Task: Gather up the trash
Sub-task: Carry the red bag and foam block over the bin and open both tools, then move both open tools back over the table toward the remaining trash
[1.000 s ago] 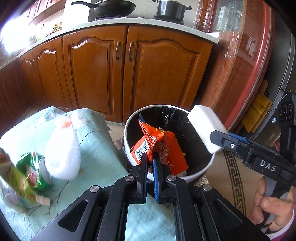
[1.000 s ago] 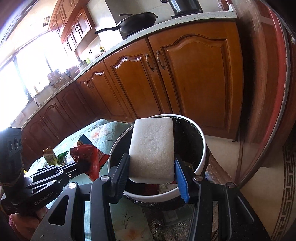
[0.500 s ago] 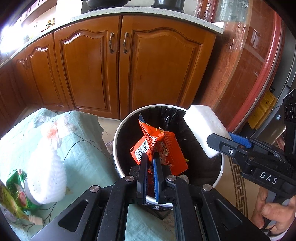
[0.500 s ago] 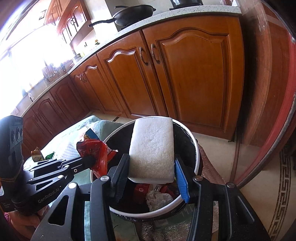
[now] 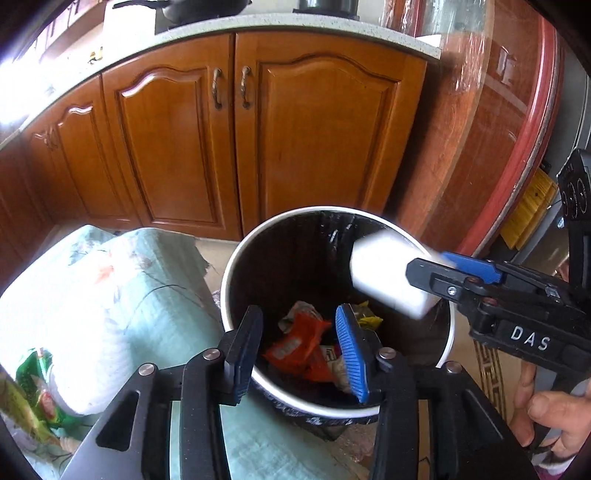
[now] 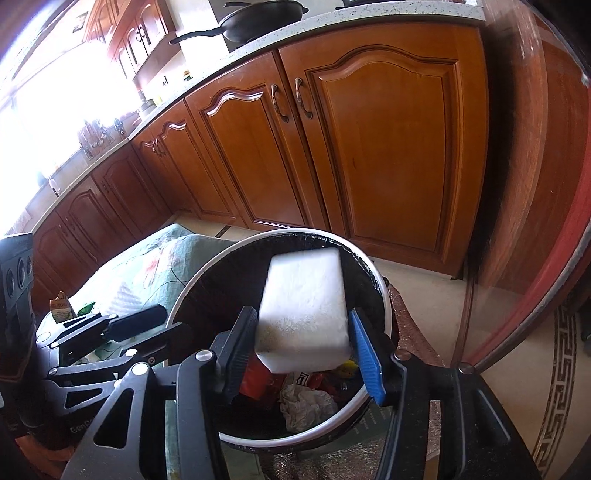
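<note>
Okay, far left in the left wrist view: a green snack packet (image 5: 27, 387) and a white knitted bundle (image 5: 85, 384) lie on the pale green floral cloth covering the surface (image 5: 110, 288). Just right of that cloth stands the round white-rimmed trash bin with a black liner (image 5: 236, 266), in front of brown wooden cabinet doors (image 5: 295, 140).

The left tongs (image 5: 300, 350) hover over the near rim of the bin. Their jaws have just been opening and now stand apart with nothing pinched; the crumpled orange snack wrapper (image 5: 299, 339) lies down in the bin, seen through the gap, among other crumpled paper and packets.

Further right, the right tongs (image 6: 303, 347) reach over the bin's right side. Their jaws have just been opening a little, and the white rectangular foam block (image 6: 304, 310) sits between them, blurred, above the bin's opening. It touches or nearly touches the black finger (image 6: 242, 343); whether the blue finger (image 6: 364, 354) presses it I cannot tell, so a real grip is uncertain.

A person's hand (image 5: 554, 413) holds the right tongs' handle at the far right edge. A black frying pan (image 6: 258, 18) sits on the speckled counter above the cabinets.
</note>
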`<action>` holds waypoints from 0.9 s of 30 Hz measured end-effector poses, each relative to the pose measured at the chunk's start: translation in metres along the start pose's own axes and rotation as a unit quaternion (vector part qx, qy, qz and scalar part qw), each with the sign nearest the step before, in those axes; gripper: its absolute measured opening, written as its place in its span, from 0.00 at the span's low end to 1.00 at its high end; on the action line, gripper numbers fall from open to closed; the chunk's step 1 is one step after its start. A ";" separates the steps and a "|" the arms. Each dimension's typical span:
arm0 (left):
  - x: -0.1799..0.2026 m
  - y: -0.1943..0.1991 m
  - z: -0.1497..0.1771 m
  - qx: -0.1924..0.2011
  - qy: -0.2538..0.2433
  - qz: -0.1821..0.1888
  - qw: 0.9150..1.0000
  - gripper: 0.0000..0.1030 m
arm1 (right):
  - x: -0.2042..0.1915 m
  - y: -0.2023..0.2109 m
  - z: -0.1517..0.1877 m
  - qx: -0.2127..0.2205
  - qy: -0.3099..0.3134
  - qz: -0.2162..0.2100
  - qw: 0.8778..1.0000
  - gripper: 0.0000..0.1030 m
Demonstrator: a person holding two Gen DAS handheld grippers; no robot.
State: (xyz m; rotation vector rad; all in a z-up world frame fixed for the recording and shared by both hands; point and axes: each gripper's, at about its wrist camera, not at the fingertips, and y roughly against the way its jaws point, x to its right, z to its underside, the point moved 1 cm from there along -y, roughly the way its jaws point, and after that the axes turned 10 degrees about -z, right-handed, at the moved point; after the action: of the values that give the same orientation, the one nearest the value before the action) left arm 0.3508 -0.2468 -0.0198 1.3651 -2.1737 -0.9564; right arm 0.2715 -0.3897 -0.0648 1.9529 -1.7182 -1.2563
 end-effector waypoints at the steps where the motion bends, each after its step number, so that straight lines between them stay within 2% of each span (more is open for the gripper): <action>1: -0.003 0.003 0.003 0.001 0.007 0.001 1.000 0.45 | -0.001 0.002 0.001 0.003 -0.001 0.000 1.000 0.55; 6: -0.020 0.025 0.025 0.017 0.037 -0.008 0.999 0.60 | -0.011 0.016 0.009 0.024 0.000 -0.014 1.000 0.76; 9: -0.032 0.042 0.046 0.025 0.059 -0.012 0.998 0.68 | -0.021 0.024 0.018 0.038 -0.003 -0.027 0.999 0.83; 18: -0.069 0.092 0.113 0.027 0.104 -0.034 0.994 0.73 | -0.065 0.027 0.055 0.023 -0.020 -0.091 0.995 0.86; 27: -0.114 0.138 0.166 0.013 0.158 -0.058 0.986 0.75 | -0.125 0.019 0.088 -0.003 0.007 -0.136 0.991 0.88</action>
State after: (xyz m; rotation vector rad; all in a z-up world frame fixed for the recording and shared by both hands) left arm 0.2079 -0.0486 -0.0304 1.5524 -1.8935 -0.6969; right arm 0.2028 -0.2522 -0.0506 2.2453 -1.4764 -1.3254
